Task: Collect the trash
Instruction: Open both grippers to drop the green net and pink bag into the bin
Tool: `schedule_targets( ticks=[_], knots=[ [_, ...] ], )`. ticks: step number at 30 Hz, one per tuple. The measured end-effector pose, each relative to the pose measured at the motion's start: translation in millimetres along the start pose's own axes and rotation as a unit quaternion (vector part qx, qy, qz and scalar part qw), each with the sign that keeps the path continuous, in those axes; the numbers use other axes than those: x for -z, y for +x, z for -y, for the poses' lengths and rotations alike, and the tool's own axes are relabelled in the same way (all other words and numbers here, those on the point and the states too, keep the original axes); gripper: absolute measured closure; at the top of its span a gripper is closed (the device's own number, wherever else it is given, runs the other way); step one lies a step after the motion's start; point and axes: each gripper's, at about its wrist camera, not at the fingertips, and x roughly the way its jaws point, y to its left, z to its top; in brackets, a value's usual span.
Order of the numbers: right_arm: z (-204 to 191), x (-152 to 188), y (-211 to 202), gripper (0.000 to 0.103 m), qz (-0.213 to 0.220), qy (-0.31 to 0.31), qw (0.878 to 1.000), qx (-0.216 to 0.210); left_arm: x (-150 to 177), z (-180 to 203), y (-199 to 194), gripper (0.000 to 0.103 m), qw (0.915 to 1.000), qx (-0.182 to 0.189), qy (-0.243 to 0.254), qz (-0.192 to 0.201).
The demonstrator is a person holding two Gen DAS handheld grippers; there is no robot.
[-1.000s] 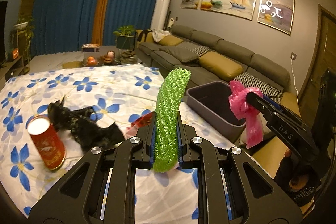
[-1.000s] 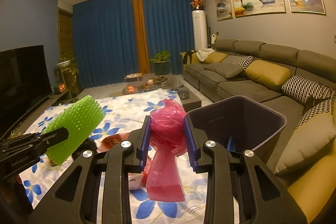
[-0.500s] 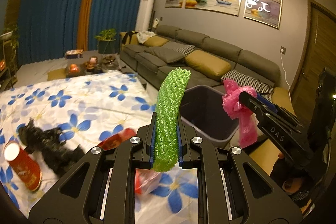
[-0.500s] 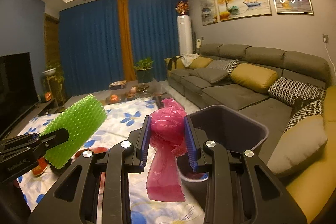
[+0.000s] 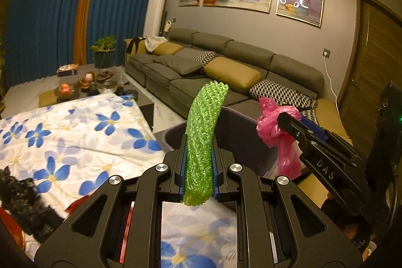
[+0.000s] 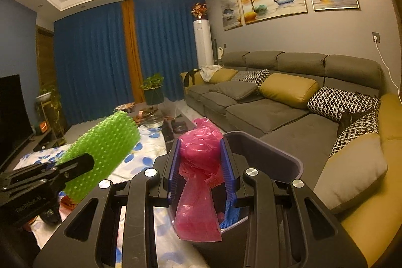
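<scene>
Left wrist view: the left gripper (image 5: 198, 172) is clenched on a green foam net (image 5: 203, 142), the blue pads pinching it near its lower third while the rest stands up and curls forward over the bin (image 5: 176, 140). The net looks very light, soft and springy; squeezed flat between the pads it should hold well, and it will likely puff back and float rather than drop cleanly when let go. To the right, the right gripper (image 5: 299, 122) grasps a pink bag (image 5: 273, 127), its tail hanging over the bin's far side. The bin stands just past the edge of the flowered cloth (image 5: 75, 132), between it and the sofa (image 5: 226, 72). More litter, a black crumpled thing (image 5: 22, 202), lies on the cloth at lower left.

Right wrist view: the pads of the right gripper (image 6: 201, 167) are closed on the bag's (image 6: 201, 162) bunched top; the thin film is limp and slippery, so the knotted bunch is the sound place to hold. Its tail dangles inside the bin's (image 6: 276, 150) rim, with something blue (image 6: 231, 212) already at the bottom. The net (image 6: 105, 150) in the left gripper (image 6: 85, 165) sits to the left, near the rim. The bin mouth is wide, but two grippers side by side crowd it; the cushions at right leave open room above only.
</scene>
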Motion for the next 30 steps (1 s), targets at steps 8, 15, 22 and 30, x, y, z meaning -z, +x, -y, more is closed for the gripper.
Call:
schedule_targets(
  ticks=[8,15,22,30],
  knots=[
    [11.8,1.4,13.4,0.071,-0.002,0.014,1.0,0.01,-2.3,8.9,38.3,0.088,0.9998,0.015,0.001,-0.016],
    [20.9,4.1,24.4,0.071,-0.005,0.025,1.0,0.015,-0.7,13.7,65.5,0.088,0.9991,0.028,-0.009,-0.032],
    [21.7,3.7,32.7,0.071,-0.006,0.028,0.999,0.017,-0.2,18.0,83.9,0.088,0.9984,0.034,-0.012,-0.042],
    [24.1,4.6,40.3,0.07,-0.009,0.03,0.999,0.024,0.6,21.9,94.8,0.088,0.9981,0.034,-0.013,-0.049]
  ],
)
